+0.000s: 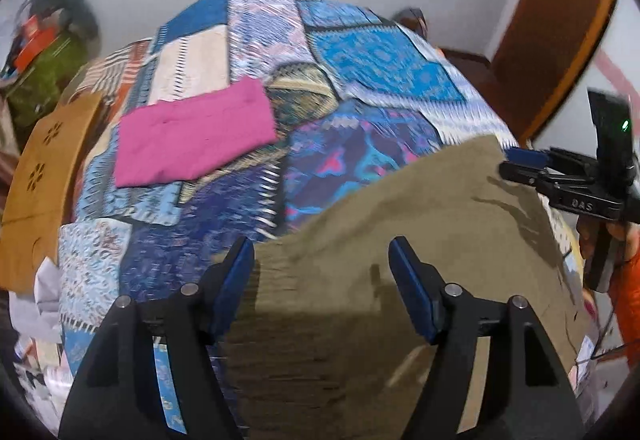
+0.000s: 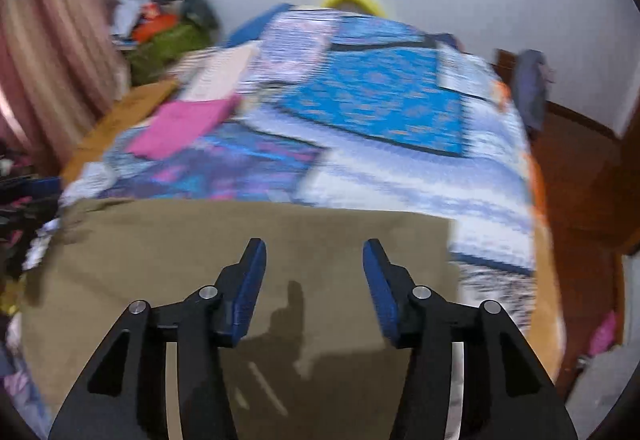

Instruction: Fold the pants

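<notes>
Olive-brown pants (image 1: 400, 260) are spread on the patchwork bedspread (image 1: 360, 52); left gripper (image 1: 322, 256) and right gripper (image 2: 314, 258) are held above them, jaws released, with folded pink cloth (image 1: 192, 136) lying beyond the pants.

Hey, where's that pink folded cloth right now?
The pink folded cloth lies on the patchwork bedspread, toward the bed's left side in both views, beyond the olive pants and near the tan board at the edge.

I see a bed (image 1: 248, 40) w/ a blue patchwork bedspread (image 1: 380, 56) covering it. Directly on the spread: olive-khaki pants (image 1: 400, 240) spread flat at the near edge, and a folded magenta cloth (image 1: 192, 132) further back toward the left side, well apart from the pants.
</notes>
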Demonstrator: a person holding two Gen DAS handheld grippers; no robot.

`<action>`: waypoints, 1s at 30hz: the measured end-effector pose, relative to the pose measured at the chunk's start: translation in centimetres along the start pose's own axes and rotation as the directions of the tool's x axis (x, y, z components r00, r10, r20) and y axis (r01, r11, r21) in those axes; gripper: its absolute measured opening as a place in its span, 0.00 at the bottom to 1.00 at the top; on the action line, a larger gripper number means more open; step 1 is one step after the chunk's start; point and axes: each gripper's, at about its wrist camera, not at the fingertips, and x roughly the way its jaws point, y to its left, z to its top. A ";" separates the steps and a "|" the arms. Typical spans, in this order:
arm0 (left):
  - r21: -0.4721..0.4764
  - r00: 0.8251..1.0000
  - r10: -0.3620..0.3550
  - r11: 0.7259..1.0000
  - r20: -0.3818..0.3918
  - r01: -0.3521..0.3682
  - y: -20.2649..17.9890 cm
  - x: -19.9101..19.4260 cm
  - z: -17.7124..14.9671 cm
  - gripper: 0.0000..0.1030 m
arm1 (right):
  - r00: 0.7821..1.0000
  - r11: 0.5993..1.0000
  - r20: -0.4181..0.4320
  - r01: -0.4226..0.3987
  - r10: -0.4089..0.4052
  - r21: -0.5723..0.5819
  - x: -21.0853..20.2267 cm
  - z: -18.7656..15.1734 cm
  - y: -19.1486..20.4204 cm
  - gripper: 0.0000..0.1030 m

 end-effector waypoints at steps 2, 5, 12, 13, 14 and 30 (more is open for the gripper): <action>0.007 0.999 -0.009 1.000 -0.040 0.010 -0.9 1.3 -0.4 0.68 | 0.998 0.999 -0.042 -0.047 0.046 -0.017 1.2 -0.4 2.1 0.48; 0.036 0.998 0.030 0.999 -0.054 -0.028 -2.0 2.6 -1.5 0.68 | 0.991 0.996 -0.121 -0.058 0.050 -0.063 3.2 -1.5 4.2 0.49; 0.101 0.996 0.089 0.991 -0.008 -0.088 -2.9 0.8 -4.5 0.76 | 0.992 0.992 -0.128 -0.011 -0.005 -0.122 0.7 -5.6 5.0 0.49; 0.090 0.996 0.087 0.992 -0.006 -0.087 -2.7 0.6 -4.8 0.78 | 0.991 0.992 -0.131 0.014 -0.031 -0.127 0.0 -6.3 4.7 0.49; 0.074 0.997 0.082 0.994 -0.003 -0.081 -2.4 0.3 -5.2 0.79 | 0.990 0.990 -0.129 0.037 -0.055 -0.136 -0.6 -6.9 4.5 0.49; -0.068 0.996 0.086 0.994 0.014 -0.085 1.6 -6.3 -11.9 0.84 | 0.985 0.991 -0.111 0.134 -0.135 -0.016 -6.1 -13.1 1.9 0.51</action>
